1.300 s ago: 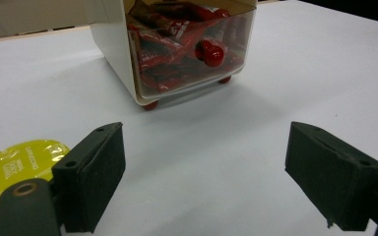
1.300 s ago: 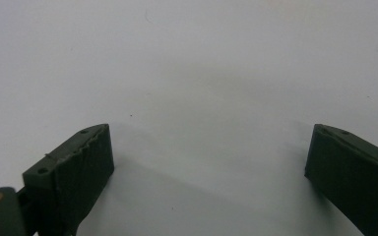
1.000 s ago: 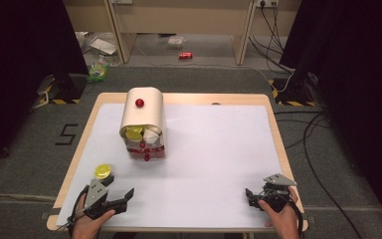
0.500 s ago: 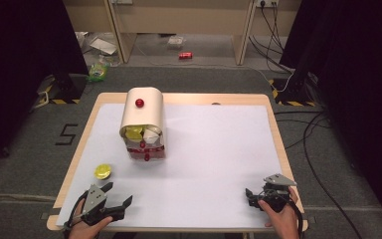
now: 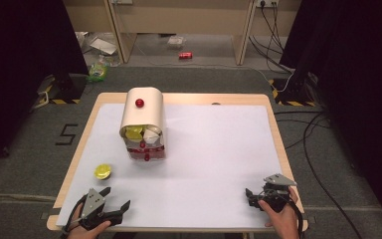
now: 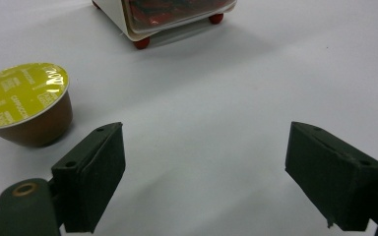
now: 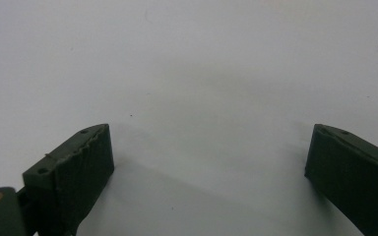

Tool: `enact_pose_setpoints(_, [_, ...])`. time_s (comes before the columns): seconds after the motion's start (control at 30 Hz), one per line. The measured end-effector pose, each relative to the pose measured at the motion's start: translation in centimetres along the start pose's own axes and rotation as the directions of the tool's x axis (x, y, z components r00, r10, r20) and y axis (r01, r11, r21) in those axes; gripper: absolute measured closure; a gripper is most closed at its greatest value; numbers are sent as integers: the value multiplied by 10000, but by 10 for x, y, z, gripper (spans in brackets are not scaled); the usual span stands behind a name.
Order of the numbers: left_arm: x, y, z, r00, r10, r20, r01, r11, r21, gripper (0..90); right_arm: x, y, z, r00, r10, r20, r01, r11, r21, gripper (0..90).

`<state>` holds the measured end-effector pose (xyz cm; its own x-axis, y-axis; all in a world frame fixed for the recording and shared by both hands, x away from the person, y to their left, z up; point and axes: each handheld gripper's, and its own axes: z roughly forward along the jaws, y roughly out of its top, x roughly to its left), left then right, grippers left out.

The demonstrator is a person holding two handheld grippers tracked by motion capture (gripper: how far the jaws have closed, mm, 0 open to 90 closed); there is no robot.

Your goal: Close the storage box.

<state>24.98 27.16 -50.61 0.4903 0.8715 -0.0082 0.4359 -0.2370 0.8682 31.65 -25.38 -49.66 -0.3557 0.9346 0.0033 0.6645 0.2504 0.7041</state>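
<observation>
Resting low, left hand-held gripper (image 5: 113,209) gaping near capsule (image 5: 102,171).

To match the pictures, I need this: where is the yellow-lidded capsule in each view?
High view: the capsule lies on the table's left side, ahead of the left gripper.
Left gripper view: capsule at upper left, beyond the left jaw.
Right gripper view: not there.
Shared landmark: the red-footed dispenser.

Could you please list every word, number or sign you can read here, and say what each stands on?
"5": dark figure on the grey floor left of the table.
Repeated small white print on the yellow foil lid of the brown coffee capsule: too blurred to read.
Red can on the floor beyond the table: any label too small to read.
</observation>
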Motion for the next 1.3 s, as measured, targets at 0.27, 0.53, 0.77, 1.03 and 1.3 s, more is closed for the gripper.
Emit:
enact_pose_setpoints(0.27, [-4,-6,1,9999,103,122,-107,9995,306,152,0,0,0,10000,0,-1,0,10000,-1,48])
enact_pose_setpoints(0.53, [-7,-10,0,9996,164,239,-177,9985,525,152,0,0,0,10000,8,0,-8,10000,1,48])
enact_pose_setpoints(0.77, [-8,-12,0,9991,78,411,-103,9981,616,152,0,0,0,10000,1,-3,-1,10000,-2,48])
enact_pose_setpoints(1.03, [-9,-15,-2,9992,-1,392,-21,9984,568,150,0,0,0,10000,1,-1,-1,10000,-4,48])
enact_pose_setpoints(1.3, [-9,-17,-2,9993,24,381,-39,9992,401,149,0,0,0,10000,9,1,-9,10000,-3,48])
